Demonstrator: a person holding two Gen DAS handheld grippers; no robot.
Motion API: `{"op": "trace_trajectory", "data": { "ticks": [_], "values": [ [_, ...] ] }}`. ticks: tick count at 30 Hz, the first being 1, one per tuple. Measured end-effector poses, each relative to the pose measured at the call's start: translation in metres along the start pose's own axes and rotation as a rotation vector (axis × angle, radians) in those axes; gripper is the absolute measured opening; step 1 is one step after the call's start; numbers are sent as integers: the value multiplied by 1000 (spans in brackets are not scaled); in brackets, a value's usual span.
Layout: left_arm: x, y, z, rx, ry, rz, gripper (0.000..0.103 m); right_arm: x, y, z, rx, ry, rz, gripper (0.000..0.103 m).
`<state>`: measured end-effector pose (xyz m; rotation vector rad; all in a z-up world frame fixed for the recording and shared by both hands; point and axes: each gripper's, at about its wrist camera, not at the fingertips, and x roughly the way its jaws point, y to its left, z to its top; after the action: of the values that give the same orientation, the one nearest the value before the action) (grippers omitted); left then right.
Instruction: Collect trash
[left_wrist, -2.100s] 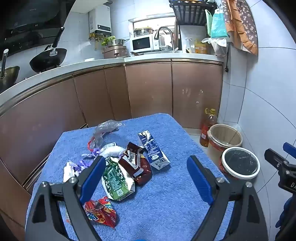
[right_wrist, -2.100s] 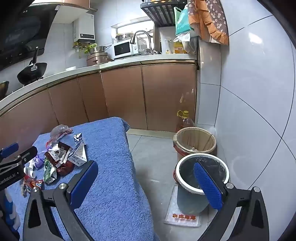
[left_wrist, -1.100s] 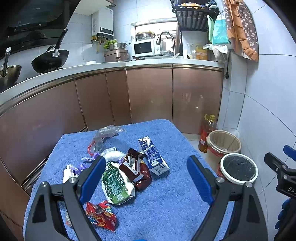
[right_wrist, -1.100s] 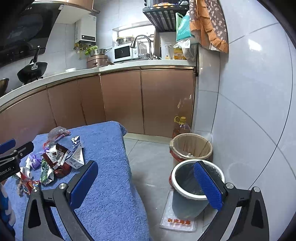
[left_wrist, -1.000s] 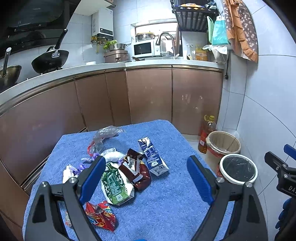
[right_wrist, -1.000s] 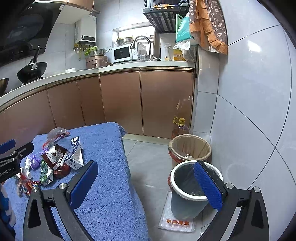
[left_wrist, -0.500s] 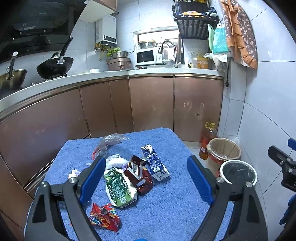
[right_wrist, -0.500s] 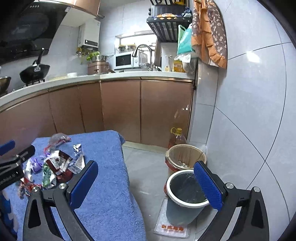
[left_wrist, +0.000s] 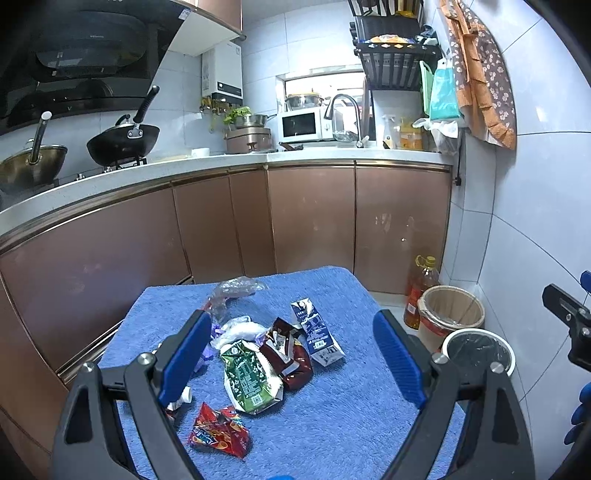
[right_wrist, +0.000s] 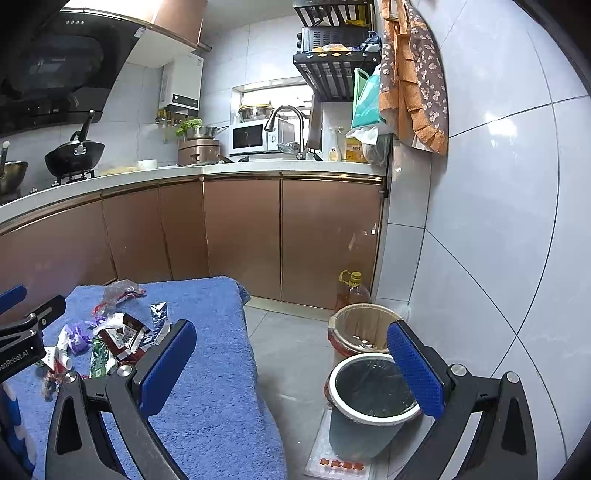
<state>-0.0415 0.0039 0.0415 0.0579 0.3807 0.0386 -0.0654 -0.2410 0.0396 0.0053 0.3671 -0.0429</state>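
Left wrist view shows both tongs, left tongs (left_wrist: 288, 354) and right tongs (right_wrist: 291, 362), wide open and empty above the worktop (left_wrist: 332, 417), so I judge the collecting not yet begun; next the left must descend onto the wrappers (left_wrist: 255, 373) at its 12 o'clock, with the lined bin (right_wrist: 373, 387) waiting at 3 o'clock.

In the left wrist view we are losing the surface's (left_wrist: 332, 424) near edge below the frame, and the left gripper's (left_wrist: 291, 354) left finger (left_wrist: 184, 350) is covering the purple wrapper (left_wrist: 216, 332) and part of a small white piece (left_wrist: 183, 397) near the surface's left edge. The print on the green packet (left_wrist: 249, 380) and the blue carton (left_wrist: 314, 332) is reading too small for us to make out. The right gripper (right_wrist: 291, 365) is showing there only as a black tip at the right border. In the right wrist view its right finger (right_wrist: 413, 373) is hiding part of the black-lined bin's (right_wrist: 369, 391) rim, and the wrappers toward the surface's left edge are blurring together behind the other gripper's body.
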Motion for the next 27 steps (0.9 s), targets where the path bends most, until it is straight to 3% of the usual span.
{"op": "trace_trajectory", "data": {
  "ticks": [21,27],
  "values": [
    [-10,9,14,-26,-56,-22,89,-5,4,14,6,-39,15,103],
    [6,3,18,6,-17,-64,89,11,8,18,1,-8,31,103]
  ]
}}
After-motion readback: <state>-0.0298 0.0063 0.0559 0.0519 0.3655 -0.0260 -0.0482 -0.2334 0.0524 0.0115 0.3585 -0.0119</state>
